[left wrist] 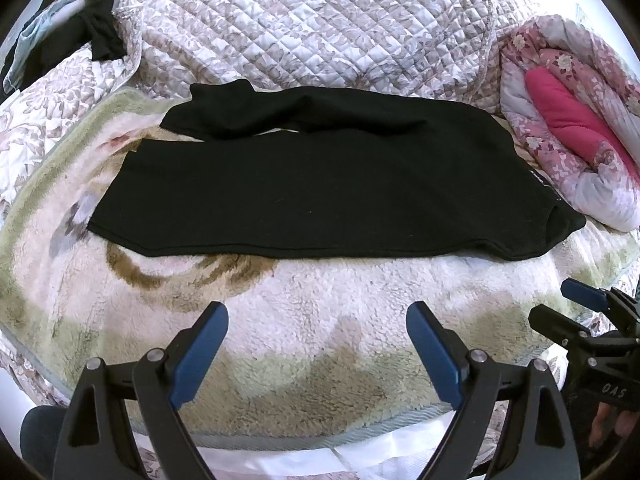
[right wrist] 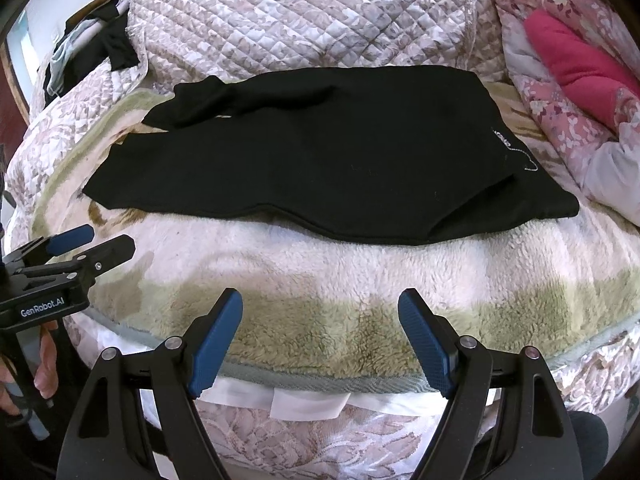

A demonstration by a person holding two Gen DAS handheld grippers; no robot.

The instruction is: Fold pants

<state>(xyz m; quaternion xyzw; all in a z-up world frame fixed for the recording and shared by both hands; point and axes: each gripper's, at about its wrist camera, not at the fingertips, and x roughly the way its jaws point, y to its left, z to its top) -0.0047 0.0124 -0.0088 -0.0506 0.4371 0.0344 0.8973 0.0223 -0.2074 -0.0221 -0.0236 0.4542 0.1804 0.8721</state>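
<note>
Black pants (left wrist: 320,184) lie flat on a fluffy cream and green blanket (left wrist: 304,320), legs pointing left and waistband at the right; the far leg end is rumpled. They also show in the right wrist view (right wrist: 332,156). My left gripper (left wrist: 318,344) is open and empty, held above the blanket on the near side of the pants. My right gripper (right wrist: 320,332) is open and empty, near the blanket's front edge (right wrist: 320,380). Each gripper shows at the edge of the other's view: the right gripper (left wrist: 576,308) and the left gripper (right wrist: 92,240).
A quilted floral bedspread (left wrist: 304,24) is heaped behind the pants. A pink floral comforter (left wrist: 580,128) lies rolled at the right. Dark and pale clothes (left wrist: 80,24) are piled at the far left. The bed's front edge is below the grippers.
</note>
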